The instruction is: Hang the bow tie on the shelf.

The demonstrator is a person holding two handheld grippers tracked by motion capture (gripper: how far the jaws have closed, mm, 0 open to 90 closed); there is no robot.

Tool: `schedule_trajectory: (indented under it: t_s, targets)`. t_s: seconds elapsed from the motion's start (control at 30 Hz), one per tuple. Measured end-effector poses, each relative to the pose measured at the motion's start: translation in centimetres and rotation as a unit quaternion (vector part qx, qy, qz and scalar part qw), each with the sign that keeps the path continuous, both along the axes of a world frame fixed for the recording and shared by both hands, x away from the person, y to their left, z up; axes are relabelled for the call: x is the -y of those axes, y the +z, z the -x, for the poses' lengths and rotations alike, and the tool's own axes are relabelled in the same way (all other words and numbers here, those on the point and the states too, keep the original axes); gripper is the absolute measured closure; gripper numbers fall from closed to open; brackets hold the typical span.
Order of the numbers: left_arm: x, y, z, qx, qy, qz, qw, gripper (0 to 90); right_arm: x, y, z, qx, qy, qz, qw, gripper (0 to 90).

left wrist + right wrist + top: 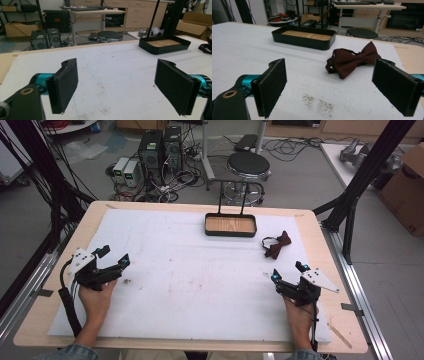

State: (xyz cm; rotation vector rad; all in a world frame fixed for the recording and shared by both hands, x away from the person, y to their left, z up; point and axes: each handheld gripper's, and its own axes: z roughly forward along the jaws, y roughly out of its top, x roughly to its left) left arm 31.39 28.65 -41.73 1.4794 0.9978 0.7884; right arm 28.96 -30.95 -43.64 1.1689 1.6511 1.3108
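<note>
Dark red bow tie (pixel 352 60) lies on the white foam mat (pixel 200 280), toward the far right side, just beside the right end of the black tray (pixel 230 225) with the wooden floor, not touching it. Right gripper (pixel 287 272) sits on the mat near the bow tie, aimed at it, jaws spread as wide as they go, nothing between them. Left gripper (pixel 114 256) rests well apart on the left side of the mat, jaws also wide, nothing held. Handling guess: the bow tie is light, soft fabric, floppy, with a thin neck strap looped at its left end; it will sag and fold when lifted, not slippery, not fragile. Best grab is probably the centre knot, where the cloth is thickest and both wings balance; pinching one wing would let the rest dangle, and the strap may snag. Jaws must come down flat to the mat to catch such a thin thing. No brand, label or writing readable on the bow tie, tray or grippers.
</note>
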Motion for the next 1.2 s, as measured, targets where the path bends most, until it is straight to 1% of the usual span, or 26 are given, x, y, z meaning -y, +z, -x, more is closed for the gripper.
schedule_trajectory:
  t_s: [0.07,0.2,0.33,0.53,0.63,0.97,1.17,1.2]
  targets:
    - [0.0,0.03,0.04,0.002,0.0,-0.001,1.0,18.8,-0.05,0.01,0.03,0.0,0.001,-0.002,1.0,11.6]
    - [0.04,0.06,0.18,0.007,0.001,0.003,1.0,18.7,-0.1,-0.01,0.01,-0.001,0.002,0.003,1.0,11.6]
    - [0.1,0.0,0.18,0.004,0.0,0.002,1.0,18.7,-0.11,-0.02,-0.02,0.0,0.001,0.005,1.0,11.7]
    - [0.03,-0.02,0.24,0.006,0.0,0.005,1.0,18.7,-0.03,-0.03,-0.05,-0.001,-0.002,0.006,1.0,11.7]
    - [0.05,-0.05,0.21,0.004,0.0,0.003,1.0,18.7,-0.04,-0.03,-0.04,-0.002,-0.002,0.005,1.0,11.7]
    - [0.03,-0.01,0.26,0.006,0.003,0.004,1.0,18.7,-0.08,-0.03,0.0,-0.004,-0.006,0.005,1.0,11.7]
    - [0.04,-0.04,0.23,0.006,0.004,0.005,1.0,18.7,-0.07,-0.04,-0.02,-0.002,-0.004,0.011,0.9999,11.7]
    - [0.03,-0.04,0.22,0.005,0.005,0.004,1.0,18.7,-0.15,-0.02,0.03,-0.006,-0.005,0.009,0.9999,11.8]
